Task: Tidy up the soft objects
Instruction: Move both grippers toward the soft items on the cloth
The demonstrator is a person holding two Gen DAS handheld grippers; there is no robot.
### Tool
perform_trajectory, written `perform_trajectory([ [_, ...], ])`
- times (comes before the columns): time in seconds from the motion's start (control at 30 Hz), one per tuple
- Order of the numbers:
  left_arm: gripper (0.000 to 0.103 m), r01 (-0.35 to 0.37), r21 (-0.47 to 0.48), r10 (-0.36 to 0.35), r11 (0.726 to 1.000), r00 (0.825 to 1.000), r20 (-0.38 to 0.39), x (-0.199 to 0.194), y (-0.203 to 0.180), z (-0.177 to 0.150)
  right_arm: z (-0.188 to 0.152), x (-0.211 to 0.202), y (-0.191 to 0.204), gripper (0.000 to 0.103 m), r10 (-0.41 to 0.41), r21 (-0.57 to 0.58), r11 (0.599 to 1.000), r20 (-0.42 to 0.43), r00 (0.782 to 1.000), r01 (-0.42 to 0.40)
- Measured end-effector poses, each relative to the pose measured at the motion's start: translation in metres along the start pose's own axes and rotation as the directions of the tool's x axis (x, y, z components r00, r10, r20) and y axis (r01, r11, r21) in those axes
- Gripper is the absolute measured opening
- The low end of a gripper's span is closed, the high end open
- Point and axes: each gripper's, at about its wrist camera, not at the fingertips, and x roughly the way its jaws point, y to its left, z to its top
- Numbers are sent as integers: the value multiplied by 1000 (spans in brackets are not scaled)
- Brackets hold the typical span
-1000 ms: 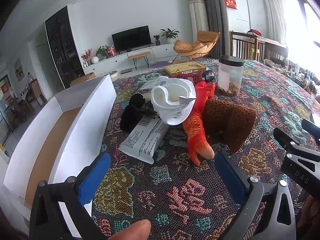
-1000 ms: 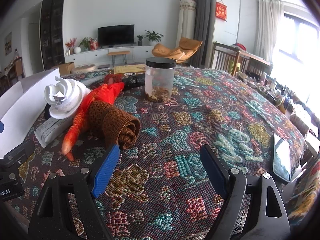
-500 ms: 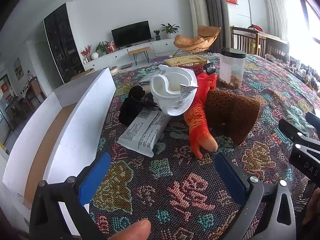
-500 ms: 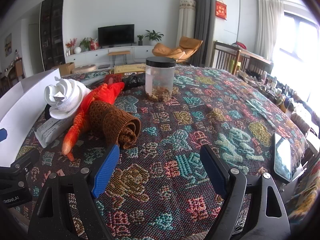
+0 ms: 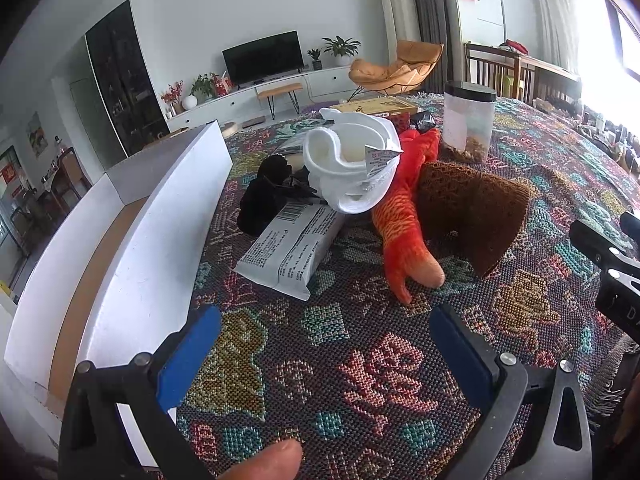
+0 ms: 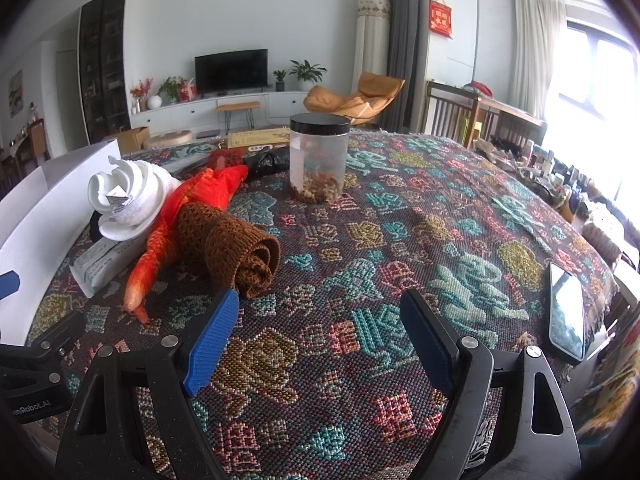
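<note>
A pile of soft things lies on the patterned tablecloth: a rolled white cloth point(image 5: 352, 168) point(image 6: 132, 196), an orange-red plush point(image 5: 404, 236) point(image 6: 160, 248), a rolled brown knit point(image 5: 476, 208) point(image 6: 236, 240) and a black item point(image 5: 264, 200). A white packet point(image 5: 292, 248) lies under the white roll. My left gripper point(image 5: 324, 352) is open and empty, in front of the pile. My right gripper point(image 6: 320, 332) is open and empty, just right of the brown knit.
An open white cardboard box point(image 5: 132, 248) stands at the left of the pile. A clear jar with a black lid point(image 6: 319, 160) stands behind the pile. A phone point(image 6: 566, 312) lies near the table's right edge. A flat yellow box point(image 5: 380, 106) lies at the back.
My left gripper has moved a little closer to the pile. My right gripper has hardly moved. Both stay open.
</note>
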Motion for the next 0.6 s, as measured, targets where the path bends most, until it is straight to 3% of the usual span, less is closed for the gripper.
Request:
perform_trajectory([
  [0.27, 103, 2, 1, -2, 1000, 999, -46, 11, 2, -6, 0, 0, 0, 85, 2, 1, 1000, 0, 1000, -2],
  [0.6, 103, 23, -14, -26, 1000, 982, -187, 42, 4, -22, 0, 1, 0, 85, 3, 4, 1000, -1, 1000, -3],
])
